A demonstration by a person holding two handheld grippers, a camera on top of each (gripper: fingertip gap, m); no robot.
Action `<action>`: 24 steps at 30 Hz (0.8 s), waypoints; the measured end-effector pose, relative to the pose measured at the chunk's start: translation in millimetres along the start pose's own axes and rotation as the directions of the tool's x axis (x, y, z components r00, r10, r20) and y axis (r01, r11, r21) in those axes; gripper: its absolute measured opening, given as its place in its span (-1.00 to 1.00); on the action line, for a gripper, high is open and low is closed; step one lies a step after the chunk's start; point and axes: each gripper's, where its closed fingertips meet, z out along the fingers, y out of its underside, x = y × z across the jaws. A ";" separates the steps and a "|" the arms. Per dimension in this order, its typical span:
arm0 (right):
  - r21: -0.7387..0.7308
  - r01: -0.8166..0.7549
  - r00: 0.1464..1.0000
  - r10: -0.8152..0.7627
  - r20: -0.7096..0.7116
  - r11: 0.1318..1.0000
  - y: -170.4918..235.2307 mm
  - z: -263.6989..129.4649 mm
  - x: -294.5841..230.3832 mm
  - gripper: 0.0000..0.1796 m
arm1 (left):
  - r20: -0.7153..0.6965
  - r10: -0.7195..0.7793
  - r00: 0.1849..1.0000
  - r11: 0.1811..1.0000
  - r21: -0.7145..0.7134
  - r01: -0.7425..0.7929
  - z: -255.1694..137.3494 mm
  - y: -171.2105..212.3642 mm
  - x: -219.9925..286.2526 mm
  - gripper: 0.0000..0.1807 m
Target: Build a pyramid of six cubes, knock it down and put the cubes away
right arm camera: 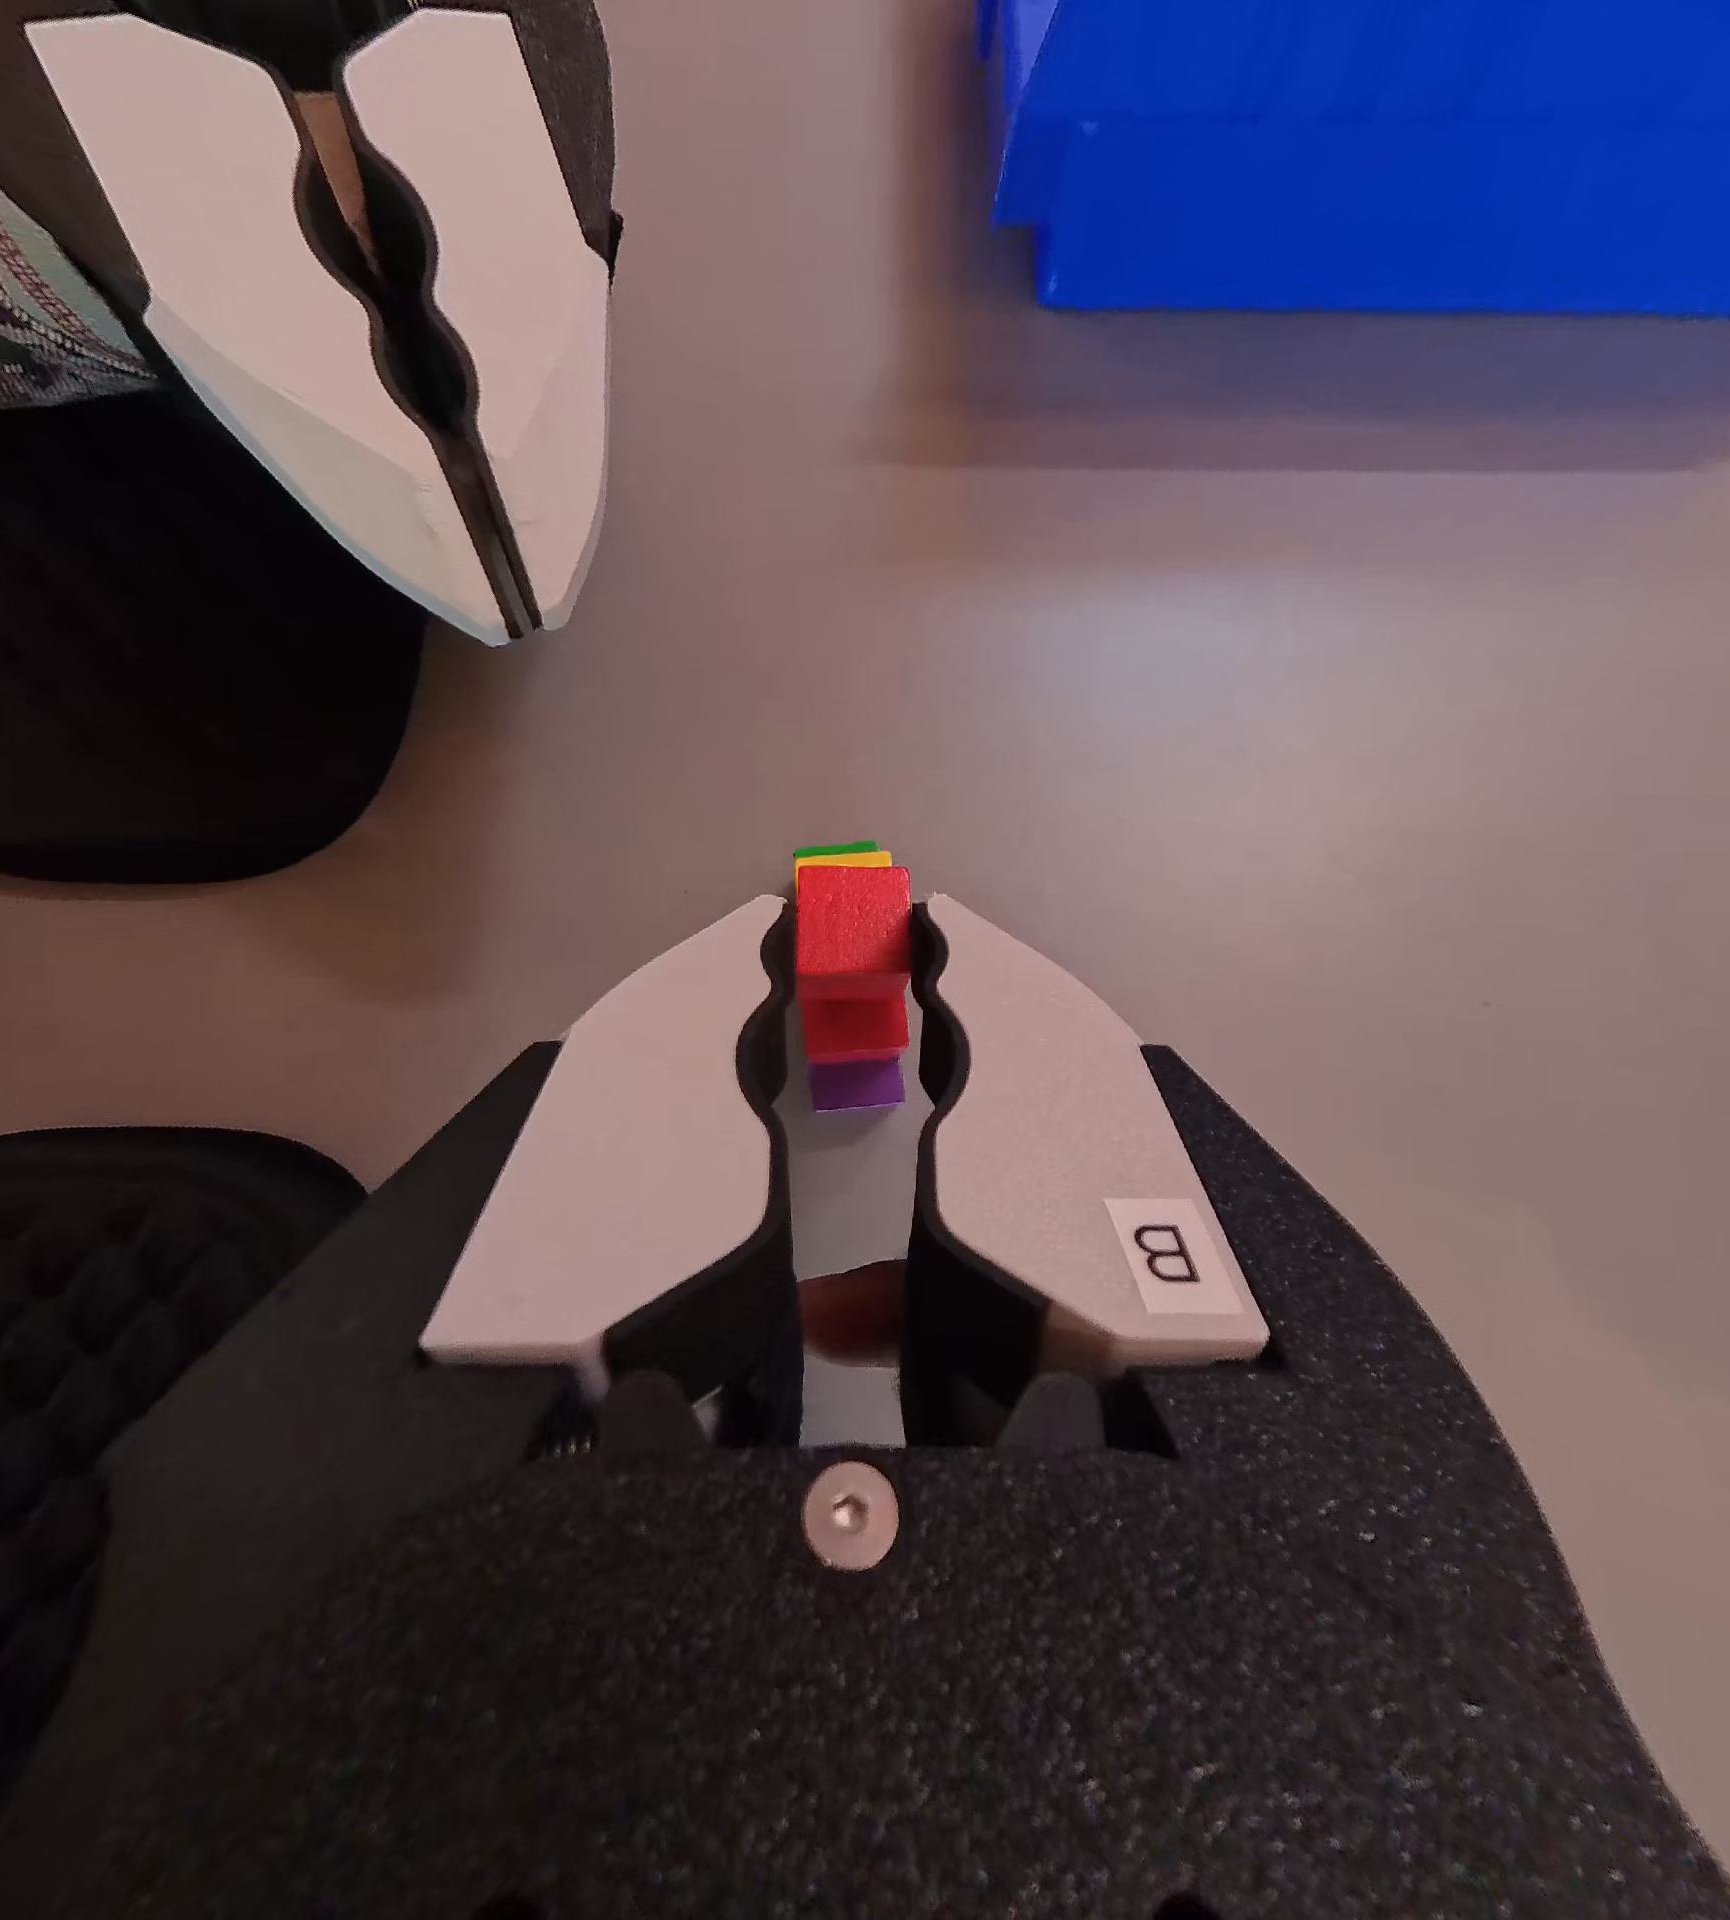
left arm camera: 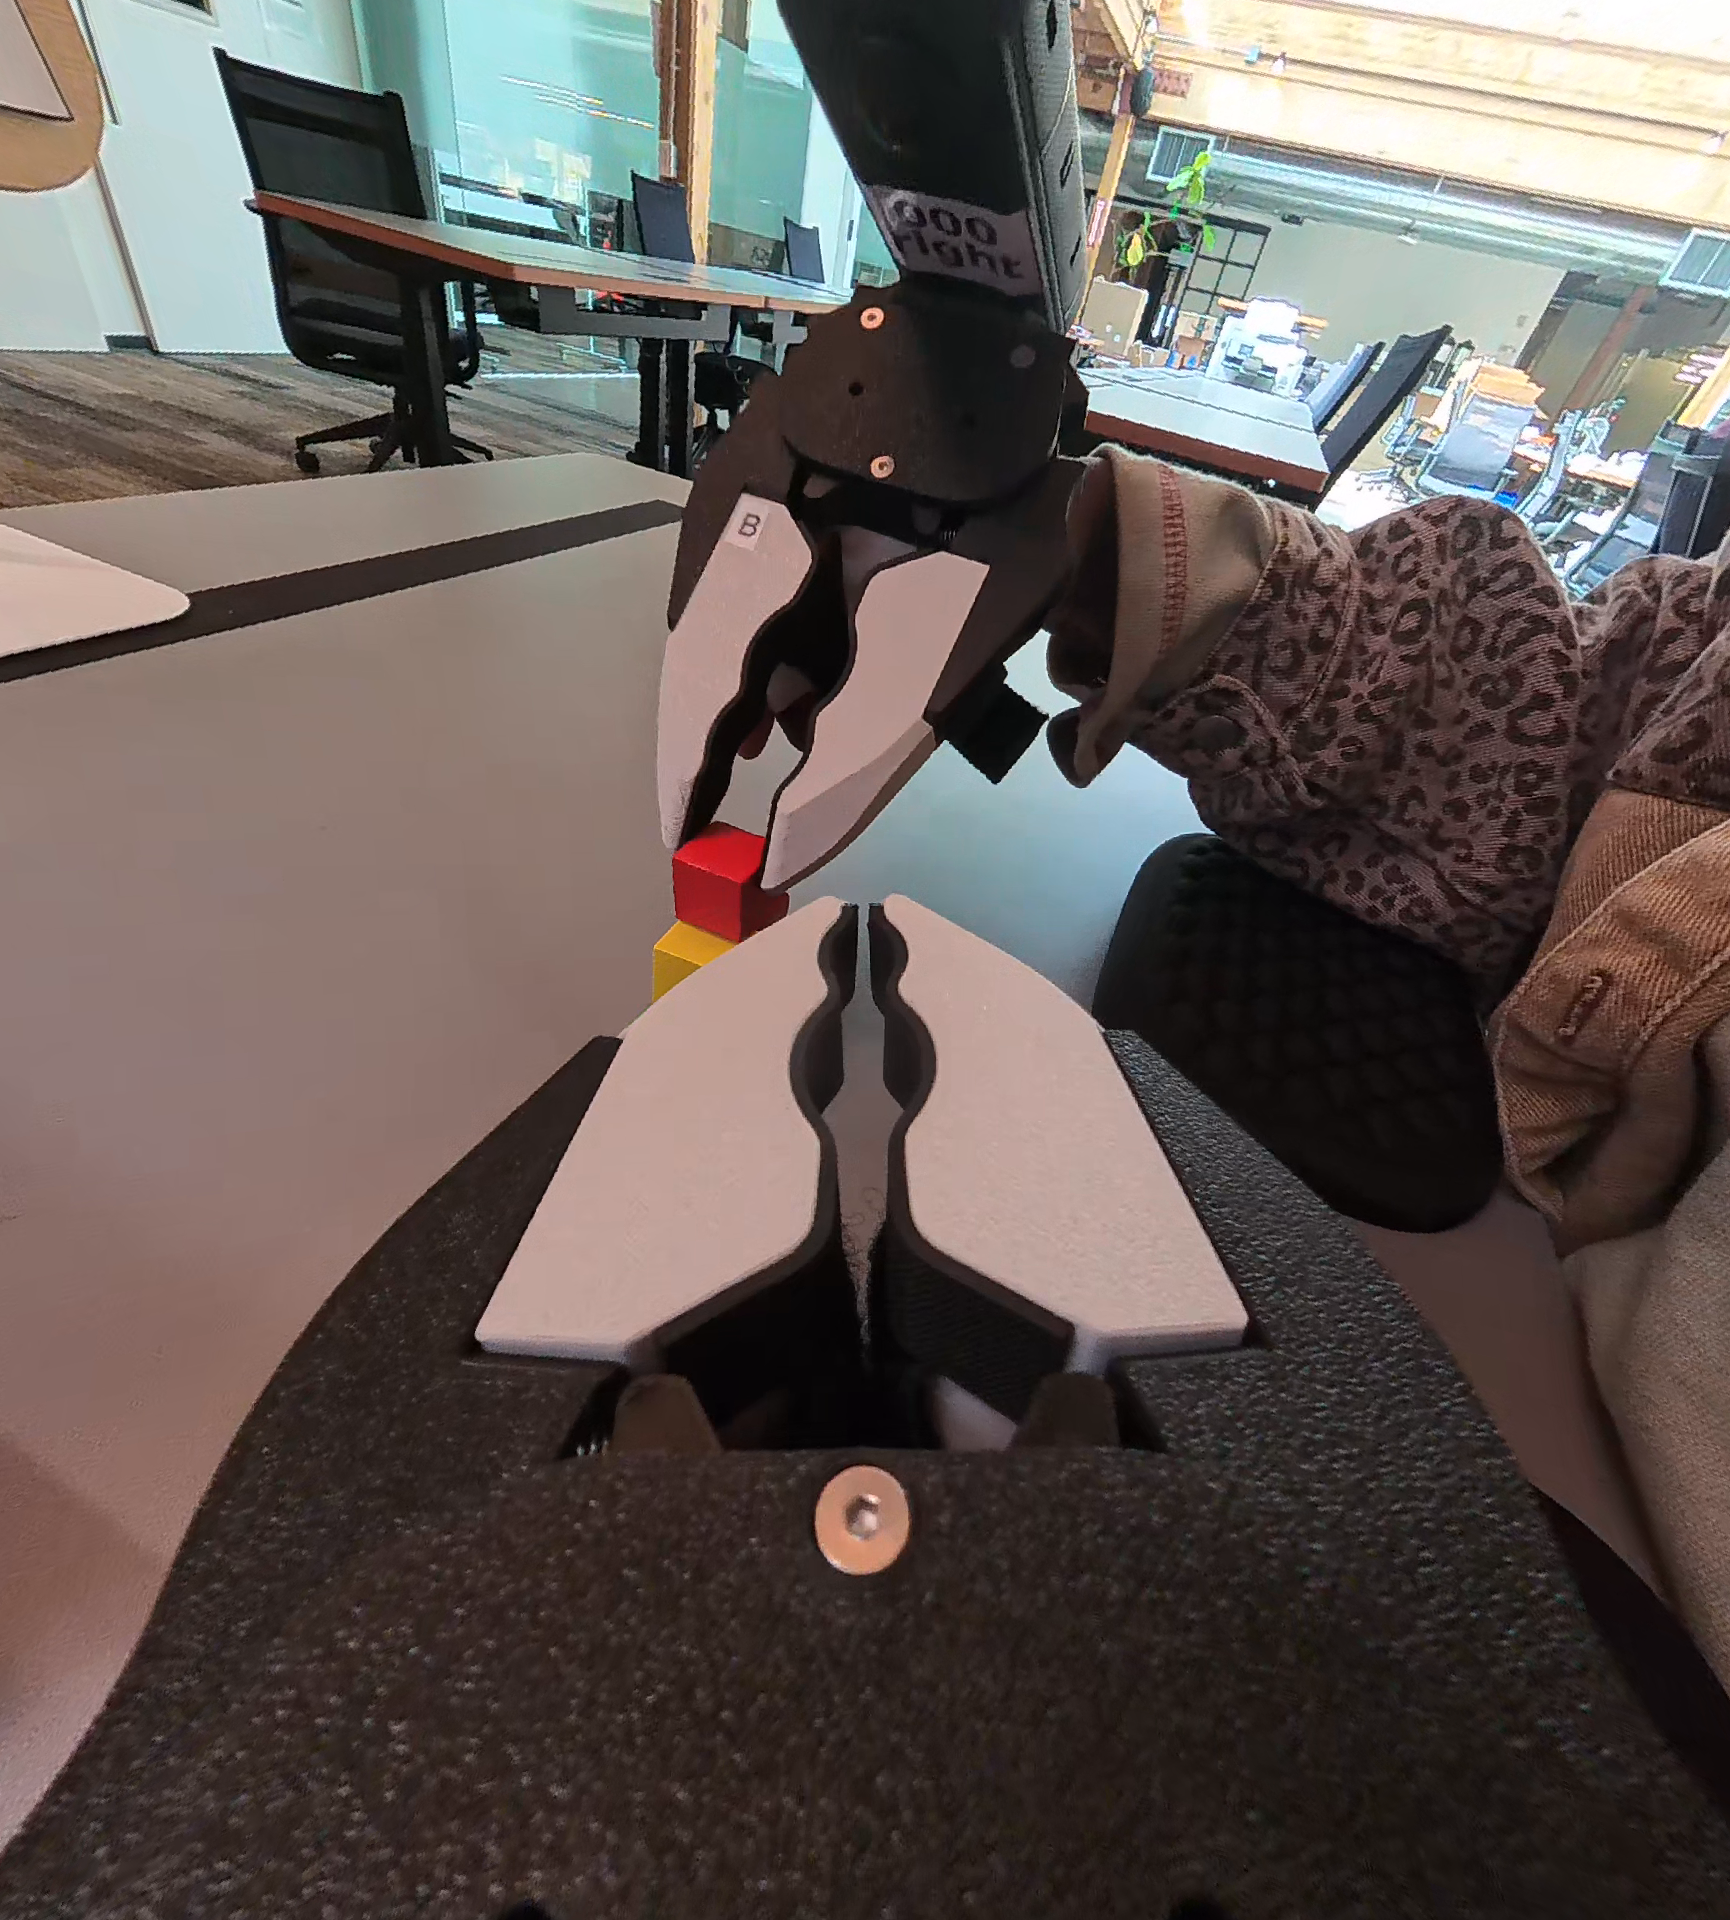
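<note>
1. Grey table point(right arm camera: 1256, 727) in an open office; the left wrist view shows black chairs point(left arm camera: 352, 270), long desks and a glass wall behind.
2. Right gripper point(right arm camera: 853, 914) points straight down over the cube stack. Its jaws are slightly apart, one on each side of the top red cube point(right arm camera: 853, 925). Contact looks likely on both sides, but I can't tell whether it's actually clamped or just bracketing.
3. Left gripper point(left arm camera: 863, 914) has its jaws almost fully together, only a thin slit between them, with nothing held. It sits low, level with the stack and just beside it, aimed at it.
4. Right wrist view only: looking down from above, the cubes line up along the gripper's axis. The green cube point(right arm camera: 835, 849) and yellow cube point(right arm camera: 845, 860) edges peek out past the fingertips, a second red cube point(right arm camera: 853, 1023) and a purple cube point(right arm camera: 856, 1086) sit further back between the fingers. A blue bin point(right arm camera: 1412, 156) sits ahead and to the right, well apart from the stack.
5. Left wrist view only: side-on, the top red cube sits on the yellow cube, offset to the right. Lower cubes are hidden behind the left gripper's fingers. A leopard-print sleeve point(left arm camera: 1412, 675) is behind the right gripper.
6. Cubes have no long axis; the stack's faces are roughly square to the right gripper's fingers.
7. Black padded rests point(right arm camera: 113, 675) lie on the table to the left of the right gripper.
</note>
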 end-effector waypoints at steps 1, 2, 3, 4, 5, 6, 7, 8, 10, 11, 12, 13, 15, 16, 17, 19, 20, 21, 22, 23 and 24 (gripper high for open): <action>-0.002 -0.002 1.000 0.002 0.000 1.000 0.5 0.0 0.0 -0.77 | 0.001 0.000 1.000 1.000 0.000 0.000 0.0 0.1 -0.2 -0.98; -0.002 -0.003 1.000 0.003 -0.001 1.000 0.8 0.0 0.2 -0.77 | 0.001 0.000 1.000 1.000 -0.001 0.000 0.0 0.1 -0.2 -0.98; 0.000 -0.004 1.000 0.004 0.000 1.000 0.8 0.0 0.3 -0.77 | 0.001 0.001 1.000 1.000 -0.001 -0.001 -0.1 0.2 -0.1 -0.98; 0.003 -0.004 1.000 0.004 0.000 1.000 0.5 -0.1 0.4 -0.77 | 0.001 0.002 1.000 1.000 -0.001 -0.002 -0.2 0.1 -0.1 -0.98; 0.005 -0.007 1.000 0.007 0.001 1.000 0.3 0.1 0.6 -0.77 | 0.002 0.002 1.000 1.000 -0.002 -0.002 -0.2 0.3 -0.2 -0.98; 0.004 -0.009 1.000 0.009 -0.001 1.000 0.4 0.2 0.9 -0.77 | 0.003 0.003 1.000 1.000 -0.002 -0.003 -0.3 0.4 -0.3 -0.98; 0.003 -0.008 1.000 0.008 -0.004 1.000 0.5 0.3 1.3 -0.77 | 0.003 0.003 1.000 1.000 -0.003 -0.003 -0.3 0.4 -0.2 -0.98; 0.004 -0.004 1.000 0.004 -0.004 1.000 0.4 0.5 1.0 -0.77 | 0.002 0.004 1.000 1.000 -0.003 -0.004 -0.3 0.4 -0.2 -0.98; 0.003 0.000 1.000 0.000 -0.005 1.000 0.6 0.5 0.6 -0.77 | 0.003 0.004 1.000 1.000 -0.003 -0.004 -0.4 0.4 -0.2 -0.98; 0.002 0.001 1.000 -0.001 -0.005 1.000 0.8 0.6 0.6 -0.77 | 0.003 0.004 1.000 1.000 -0.003 -0.004 -0.4 0.5 -0.2 -0.98; 0.003 0.001 1.000 -0.001 -0.005 1.000 0.9 0.6 0.5 -0.77 | 0.003 0.004 1.000 1.000 -0.004 -0.004 -0.4 0.5 -0.3 -0.98; 0.004 0.000 1.000 0.000 -0.007 1.000 0.9 0.6 0.9 -0.77 | 0.004 0.005 1.000 1.000 -0.004 -0.005 -0.5 0.6 -0.4 -0.98; 0.004 -0.005 1.000 0.005 -0.009 1.000 1.3 0.7 1.2 -0.77 | 0.005 0.005 1.000 1.000 -0.006 -0.005 -0.4 0.8 -0.6 -0.98; 0.003 -0.007 1.000 0.007 -0.009 1.000 1.4 0.8 1.1 -0.77 | 0.005 0.004 1.000 1.000 -0.006 -0.004 -0.3 0.8 -0.6 -0.97; 0.005 -0.006 1.000 0.006 -0.008 1.000 1.2 0.8 0.8 -0.77 | 0.006 0.004 1.000 1.000 -0.006 -0.004 -0.3 0.8 -0.7 -0.97; 0.011 -0.003 1.000 0.003 -0.006 1.000 0.4 0.7 0.1 -0.77 | 0.006 0.004 1.000 1.000 -0.007 -0.003 -0.4 1.0 -0.8 -0.97; 0.010 -0.004 1.000 0.004 -0.004 1.000 0.6 0.8 -0.1 -0.77 | 0.006 0.003 1.000 1.000 -0.007 -0.003 -0.3 1.0 -0.8 -0.97; 0.008 -0.006 1.000 0.006 -0.004 1.000 0.8 0.7 -0.2 -0.77 | 0.005 0.003 1.000 1.000 -0.007 -0.003 -0.3 1.2 -0.8 -0.97; 0.007 -0.005 1.000 0.005 -0.004 1.000 1.0 0.6 -0.2 -0.77 | 0.005 0.003 1.000 1.000 -0.008 -0.002 -0.3 1.2 -0.8 -0.97; 0.008 -0.003 1.000 0.003 -0.001 1.000 0.9 0.3 -0.9 -0.77 | 0.005 0.003 1.000 1.000 -0.008 -0.003 -0.3 1.2 -0.8 -0.97; 0.008 -0.003 1.000 0.003 0.003 1.000 0.9 0.0 -1.7 -0.77 | 0.005 0.003 1.000 1.000 -0.008 -0.003 -0.3 1.2 -0.8 -0.97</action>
